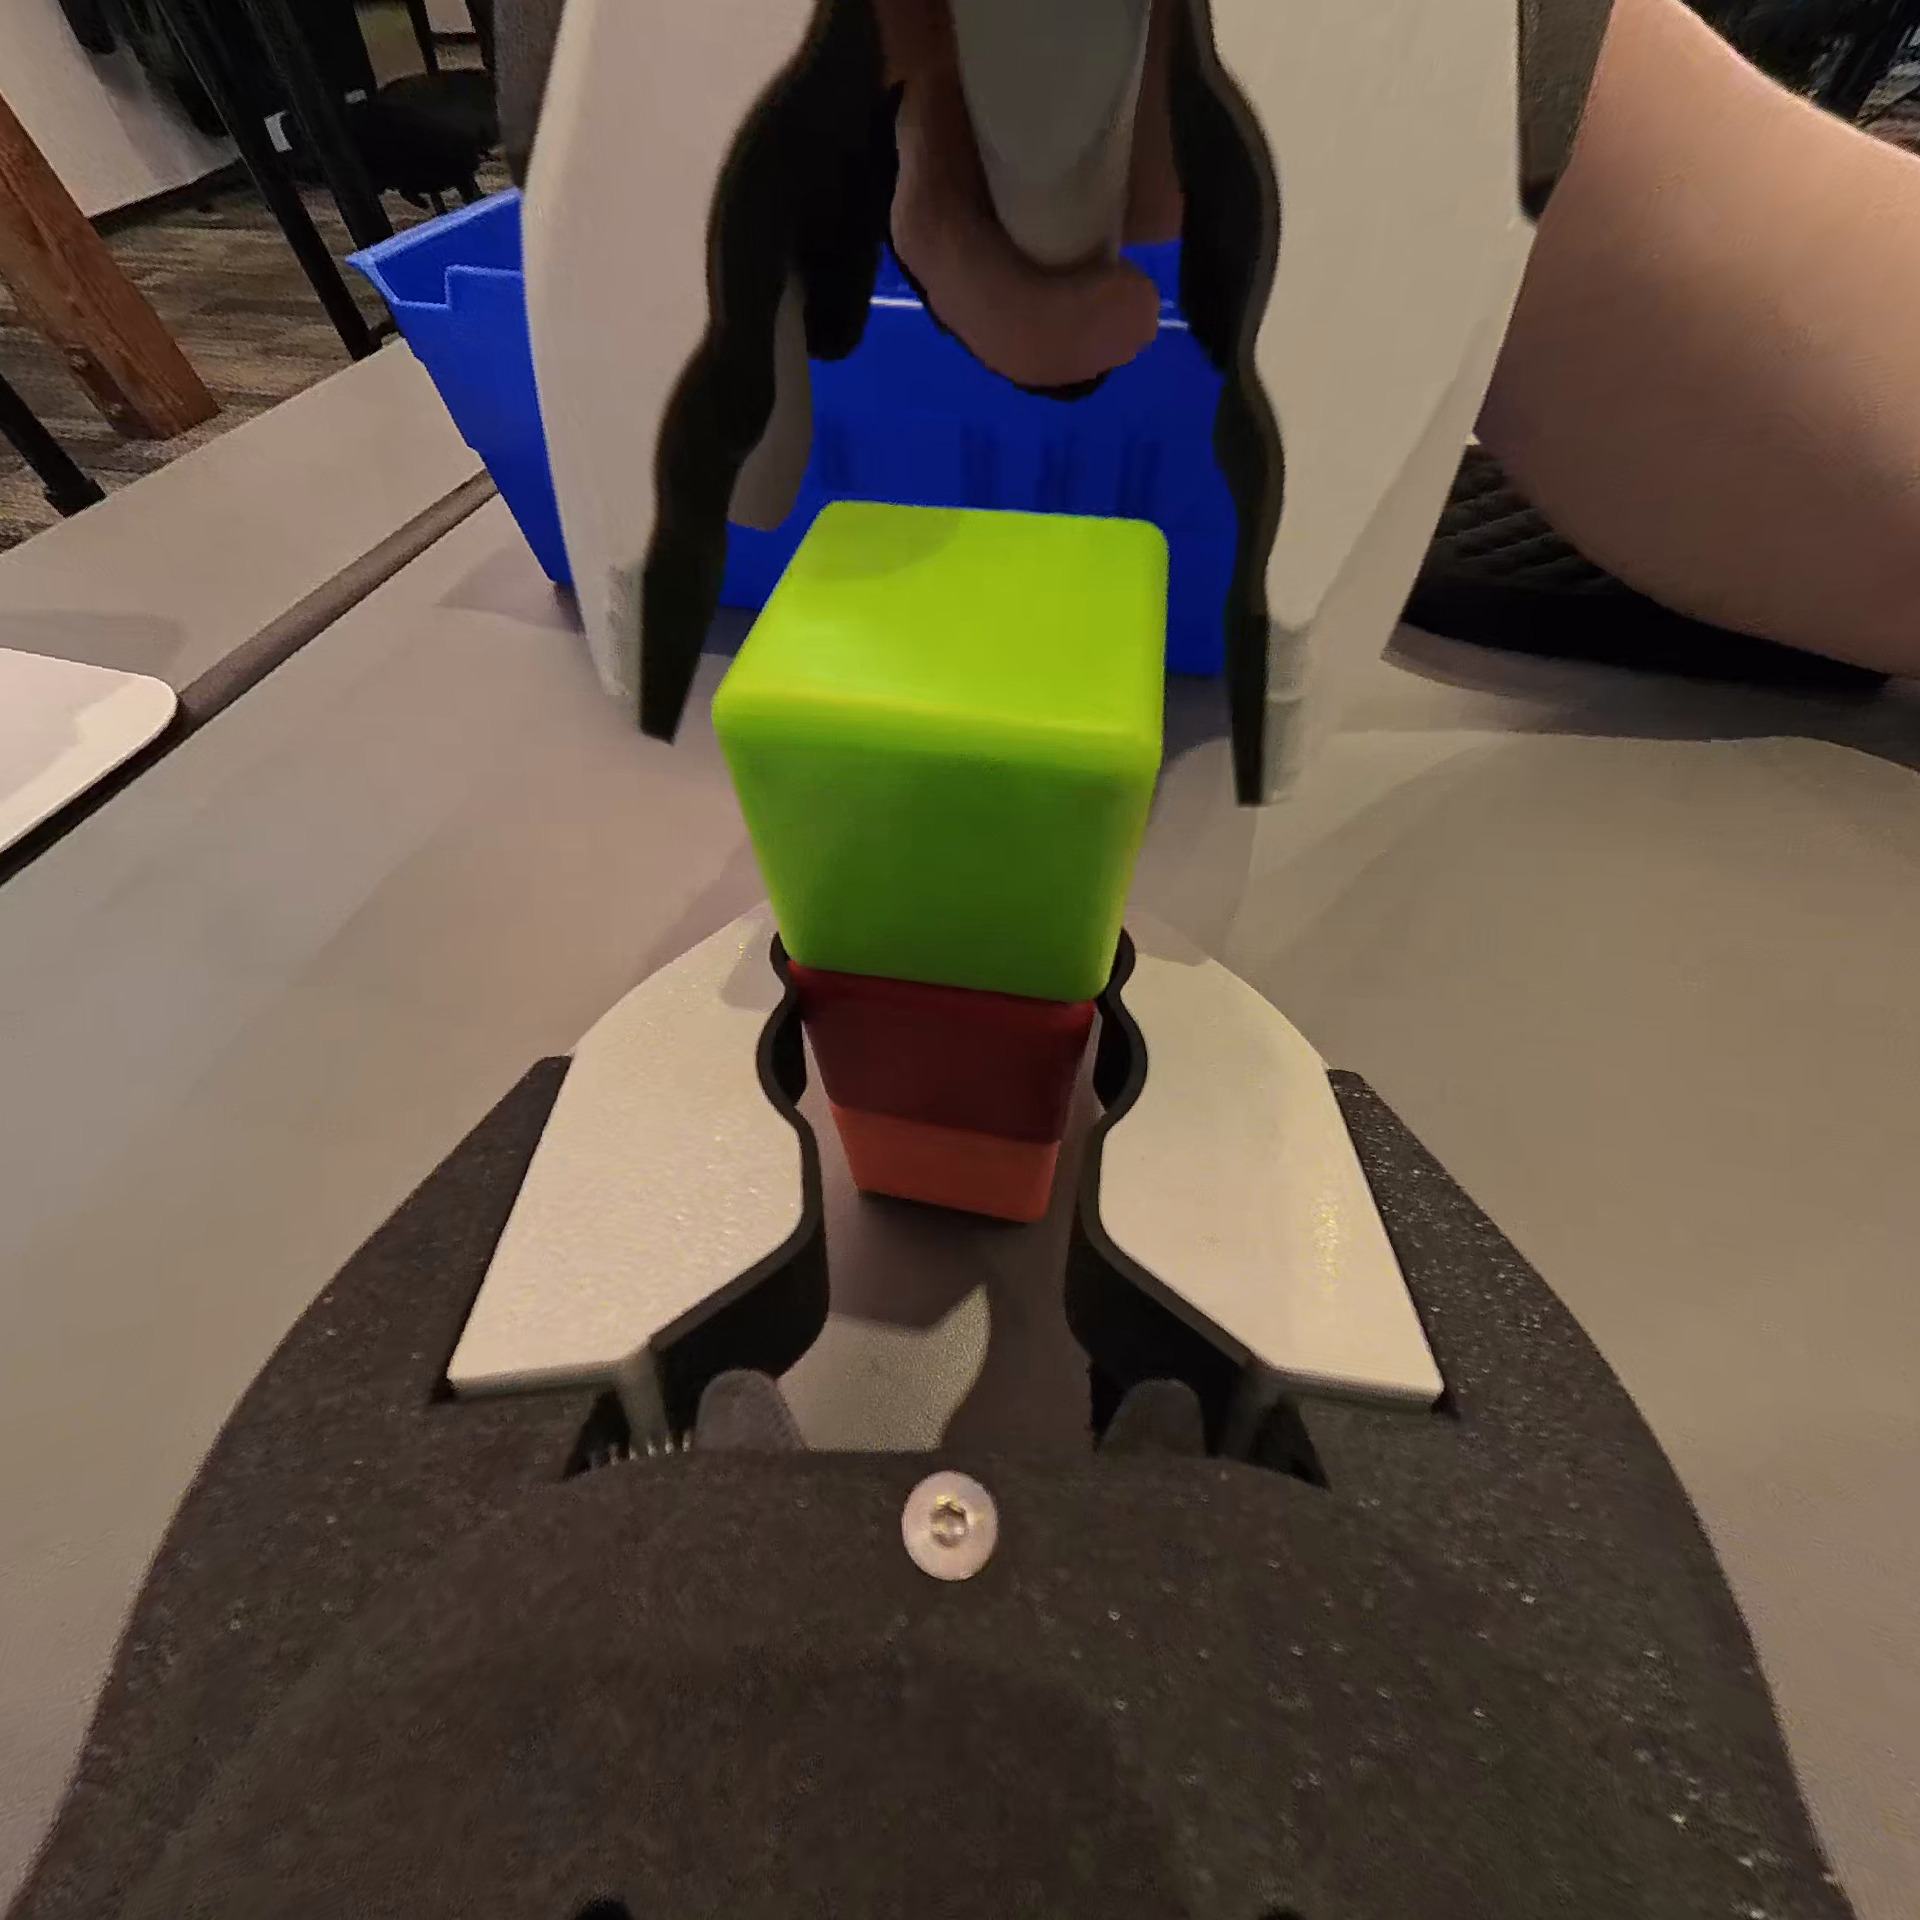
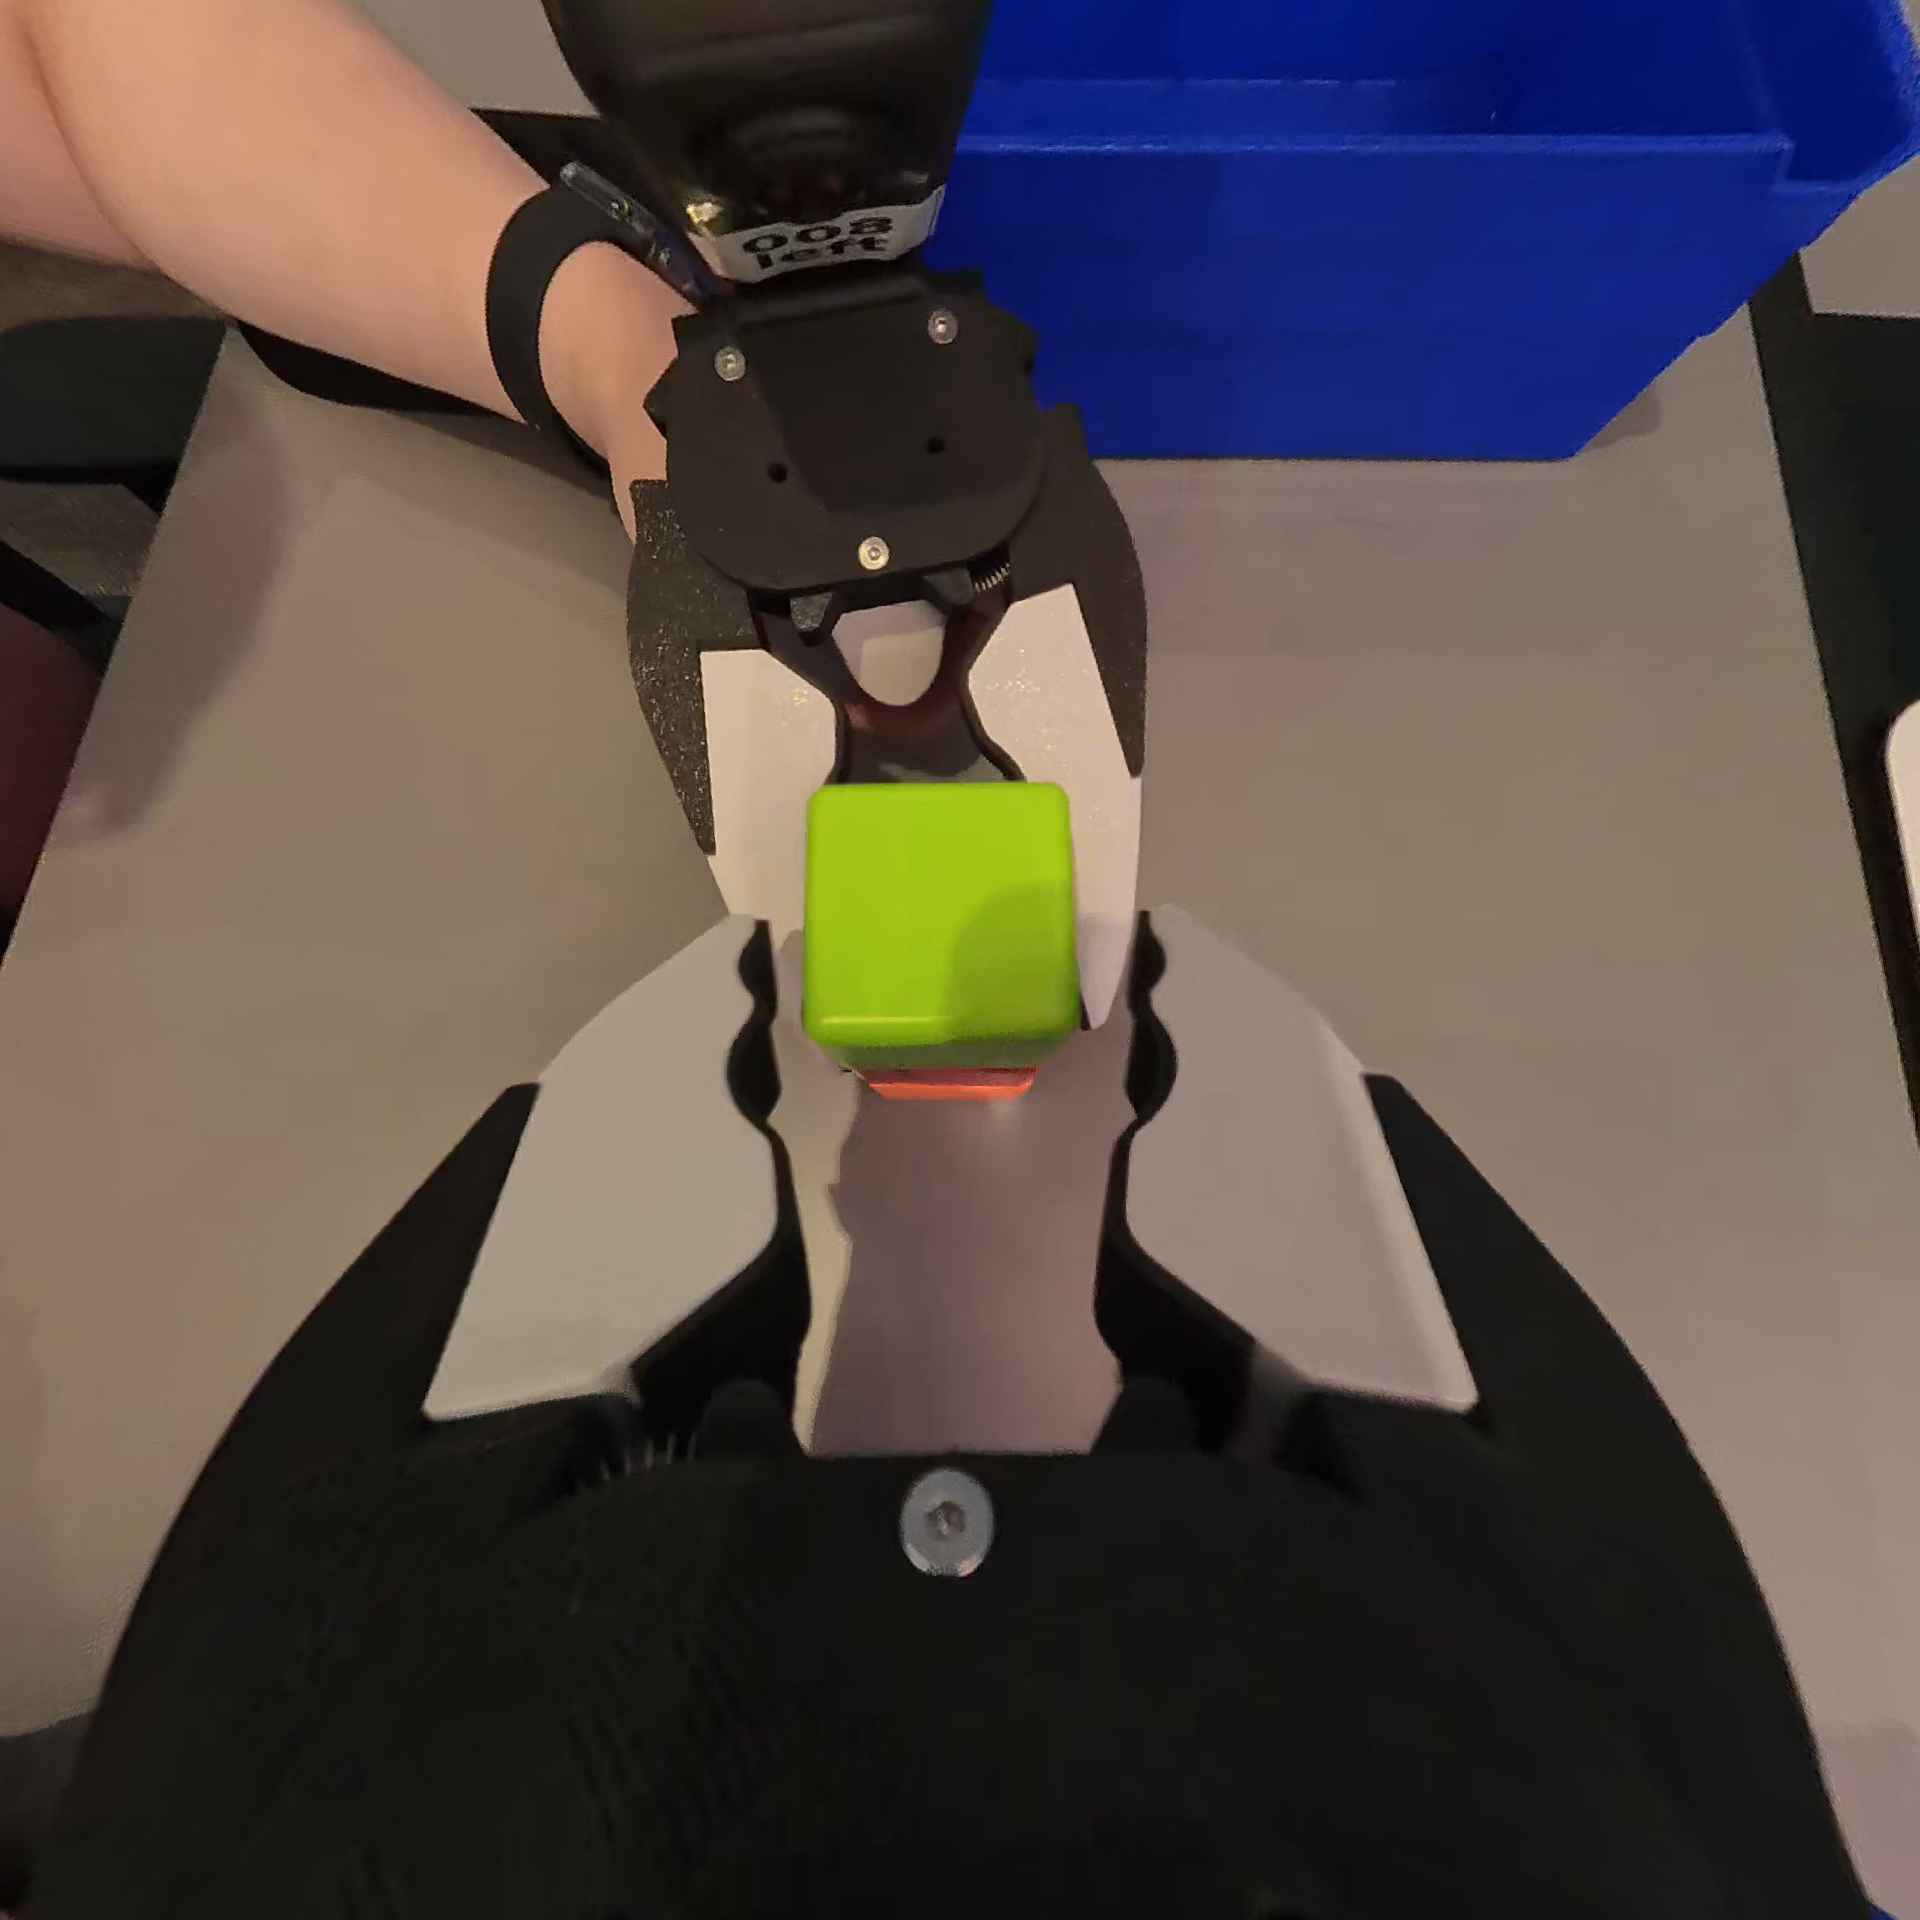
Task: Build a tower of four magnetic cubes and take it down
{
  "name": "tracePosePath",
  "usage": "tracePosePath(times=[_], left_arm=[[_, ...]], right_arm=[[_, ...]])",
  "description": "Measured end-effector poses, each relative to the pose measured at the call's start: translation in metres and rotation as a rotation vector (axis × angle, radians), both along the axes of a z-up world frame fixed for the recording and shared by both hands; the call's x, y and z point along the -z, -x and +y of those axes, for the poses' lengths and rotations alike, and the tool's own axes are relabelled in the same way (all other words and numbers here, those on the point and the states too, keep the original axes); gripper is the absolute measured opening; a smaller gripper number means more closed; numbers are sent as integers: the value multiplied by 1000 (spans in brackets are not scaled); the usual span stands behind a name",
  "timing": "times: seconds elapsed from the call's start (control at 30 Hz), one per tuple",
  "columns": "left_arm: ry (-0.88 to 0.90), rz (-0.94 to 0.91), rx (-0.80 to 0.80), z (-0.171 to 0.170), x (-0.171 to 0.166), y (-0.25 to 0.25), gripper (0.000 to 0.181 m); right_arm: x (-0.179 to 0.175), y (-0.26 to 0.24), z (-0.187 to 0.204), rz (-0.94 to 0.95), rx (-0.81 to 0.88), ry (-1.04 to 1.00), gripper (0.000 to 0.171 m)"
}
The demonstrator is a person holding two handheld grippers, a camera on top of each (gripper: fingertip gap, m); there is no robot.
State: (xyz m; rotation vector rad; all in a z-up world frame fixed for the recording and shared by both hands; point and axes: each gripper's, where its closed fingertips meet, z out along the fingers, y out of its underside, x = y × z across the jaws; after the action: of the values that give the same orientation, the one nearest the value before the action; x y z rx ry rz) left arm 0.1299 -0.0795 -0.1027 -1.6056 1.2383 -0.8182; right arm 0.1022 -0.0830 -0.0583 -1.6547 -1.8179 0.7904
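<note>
Three cubes stand stacked on the grey table (image 2: 1455,831): green cube (image 1: 940,748) on top, dark red cube (image 1: 940,1049) beneath, orange cube (image 1: 951,1169) lowest. Left gripper (image 1: 951,997) clamps the dark red one; right gripper (image 2: 951,971) straddles the green, fingers spread apart. Blue bin (image 2: 1351,260) sits behind.

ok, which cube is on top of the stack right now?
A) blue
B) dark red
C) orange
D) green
D: the green cube sits on the dark red cube, with the orange cube below that; the right wrist view shows the green cube's top face uppermost.
</note>
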Motion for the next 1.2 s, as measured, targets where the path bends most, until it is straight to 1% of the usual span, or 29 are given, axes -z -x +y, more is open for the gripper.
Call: tracePosePath(times=[0.03, 0.07, 0.3, 0.47, 0.5, 0.57, 0.63, 0.73, 0.8, 0.87, 0.9, 0.93, 0.97, 1.0, 1.1, 1.17, 1.2], left_arm=[[-1, 0, 1, 0, 0, 0, 53], [0, 0, 2, 0, 0, 0, 53], [-2, 2, -8, 3, 0, 0, 53], [20, -4, -7, 4, 0, 0, 52], [14, -1, -7, 4, 0, 0, 52], [16, 0, -12, 5, 0, 0, 52], [28, -4, -12, 6, 0, 0, 52], [32, -6, -9, 6, 0, 0, 52], [22, -4, -16, 7, 0, -1, 52], [10, -1, -15, 6, 0, -1, 52], [6, 0, -18, 6, 0, -2, 52], [5, 0, -21, 6, 0, -2, 52], [5, 1, -23, 6, 0, -2, 52], [3, 2, -24, 7, 0, -3, 52], [-4, 5, -24, 7, 0, -3, 52], [-14, 9, -26, 6, 1, -3, 52], [-18, 9, -29, 6, 1, -3, 52]], right_arm=[[1, 1, -1, -6, -9, -4, 57], [2, 1, -2, -16, -15, -9, 50], [5, 1, 2, -72, 19, -57, 50], [1, 2, 3, -65, 48, -11, 50], [-4, 2, 3, -41, 52, 7, 50], [-26, 0, -2, 54, 44, 65, 50], [-43, -10, 3, 92, 77, 31, 50], [-75, -34, 17, 144, 177, -84, 50], [-106, -62, 35, 232, 306, -141, 50], [-126, -107, 69, 296, 541, -206, 50], [-127, -136, 91, 306, 683, -234, 49], [-122, -164, 110, 308, 815, -222, 50], [-108, -187, 126, 299, 916, -173, 50], [-89, -204, 138, 282, 974, -107, 50], [-24, -231, 166, 222, 1090, 83, 50], [10, -238, 177, 165, 1140, 137, 50], [23, -235, 179, 142, 1130, 151, 50]])
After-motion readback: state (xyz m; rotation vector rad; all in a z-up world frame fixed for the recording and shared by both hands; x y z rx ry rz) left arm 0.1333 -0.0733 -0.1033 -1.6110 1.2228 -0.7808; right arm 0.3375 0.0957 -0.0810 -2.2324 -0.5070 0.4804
